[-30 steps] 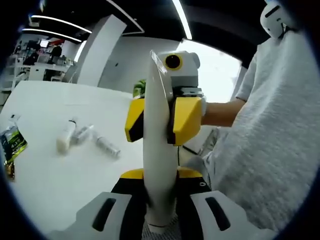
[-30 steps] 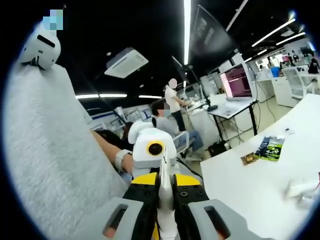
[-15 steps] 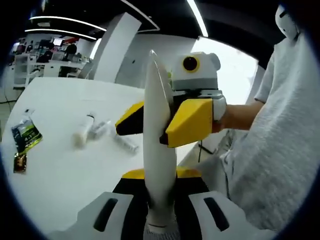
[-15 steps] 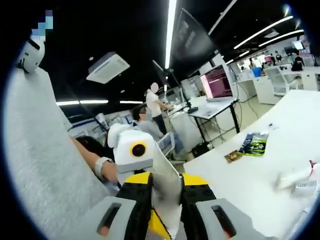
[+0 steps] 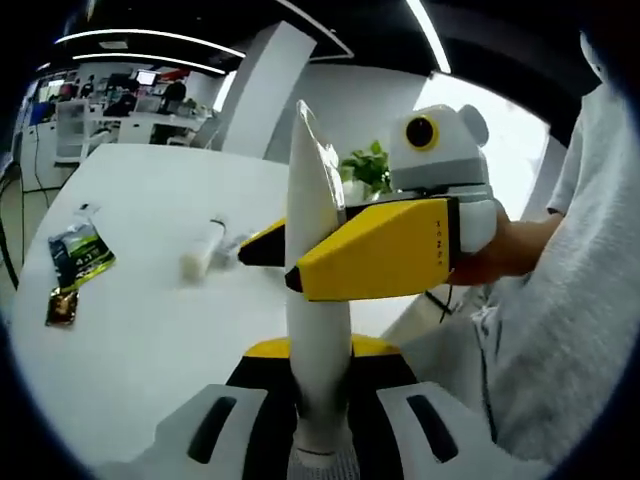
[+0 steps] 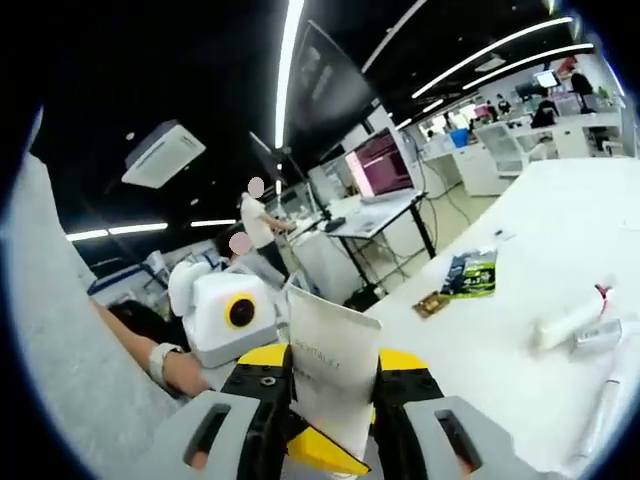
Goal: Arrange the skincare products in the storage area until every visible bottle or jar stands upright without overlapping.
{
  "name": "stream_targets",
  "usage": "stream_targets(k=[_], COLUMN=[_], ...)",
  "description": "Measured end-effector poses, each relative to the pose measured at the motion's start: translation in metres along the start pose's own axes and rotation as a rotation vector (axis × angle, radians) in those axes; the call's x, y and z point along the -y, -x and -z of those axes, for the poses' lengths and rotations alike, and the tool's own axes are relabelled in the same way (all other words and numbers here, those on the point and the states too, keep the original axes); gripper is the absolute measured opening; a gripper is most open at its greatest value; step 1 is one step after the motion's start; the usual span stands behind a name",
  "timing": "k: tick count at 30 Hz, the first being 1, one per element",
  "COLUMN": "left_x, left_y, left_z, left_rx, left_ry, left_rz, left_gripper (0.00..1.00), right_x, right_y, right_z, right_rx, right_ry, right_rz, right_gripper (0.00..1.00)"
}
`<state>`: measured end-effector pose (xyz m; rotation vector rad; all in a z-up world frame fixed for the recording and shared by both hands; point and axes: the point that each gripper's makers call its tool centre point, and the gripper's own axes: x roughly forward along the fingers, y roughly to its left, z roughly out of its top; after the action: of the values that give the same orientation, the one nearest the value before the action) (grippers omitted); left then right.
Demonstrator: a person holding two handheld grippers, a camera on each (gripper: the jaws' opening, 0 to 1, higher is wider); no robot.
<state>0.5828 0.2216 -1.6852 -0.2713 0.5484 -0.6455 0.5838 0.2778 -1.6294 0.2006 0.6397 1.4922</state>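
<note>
Both grippers are clamped on one white tube (image 5: 318, 330) — the left gripper (image 5: 320, 440) holds its capped lower end between its jaws, and the right gripper (image 5: 375, 250), coming in from the right of the left gripper view, pinches the tube higher up with its yellow jaws. In the right gripper view the tube (image 6: 335, 385) shows its flat crimped end, faintly printed, standing between the right gripper's (image 6: 335, 440) own jaws, with the left gripper (image 6: 225, 315) behind it (a person's hand (image 6: 175, 370) with a wristband grips it). The tube is held in the air above the near edge of the white table (image 5: 130, 330), well apart from the rest. Out on the table lie a few small white bottles (image 5: 205, 250) on their sides, close together, and farther left a green sachet (image 5: 80, 255) with a small brown packet (image 5: 60, 308) just beside it. A person's grey sleeve (image 5: 570, 300) fills the right of the left gripper view.
</note>
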Motion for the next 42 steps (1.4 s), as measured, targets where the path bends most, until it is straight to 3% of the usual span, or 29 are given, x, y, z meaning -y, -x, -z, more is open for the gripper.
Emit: stream_targets(k=[8, 15, 18, 22, 30, 35, 42], left_x=[-0.007, -0.029, -0.037, -0.043, -0.057, -0.058, -0.05], left_y=[0.0, 0.001, 0.0, -0.002, 0.001, 0.0, -0.004], left_z=[0.002, 0.006, 0.01, 0.014, 0.016, 0.021, 0.014], left_rx=[-0.011, -0.038, -0.065, -0.076, -0.092, -0.117, -0.076], left_ry=[-0.013, -0.033, -0.064, -0.018, -0.026, -0.021, -0.076], left_rz=[-0.046, -0.199, -0.263, -0.301, -0.401, -0.412, -0.377], left_gripper=[0.13, 0.13, 0.14, 0.14, 0.14, 0.14, 0.16], right_x=[0.005, 0.012, 0.017, 0.027, 0.034, 0.037, 0.035], right_y=[-0.001, -0.011, -0.018, -0.022, -0.037, -0.036, -0.023], right_z=[0.006, 0.02, 0.022, 0.022, 0.024, 0.029, 0.024], right_rx=[-0.017, -0.073, -0.069, -0.073, -0.085, -0.097, -0.058], right_ry=[-0.052, -0.05, -0.136, -0.151, -0.152, -0.177, -0.152], right_rz=[0.047, 0.128, 0.138, 0.167, 0.183, 0.163, 0.139], right_gripper=[0.29, 0.36, 0.39, 0.35, 0.37, 0.35, 0.32])
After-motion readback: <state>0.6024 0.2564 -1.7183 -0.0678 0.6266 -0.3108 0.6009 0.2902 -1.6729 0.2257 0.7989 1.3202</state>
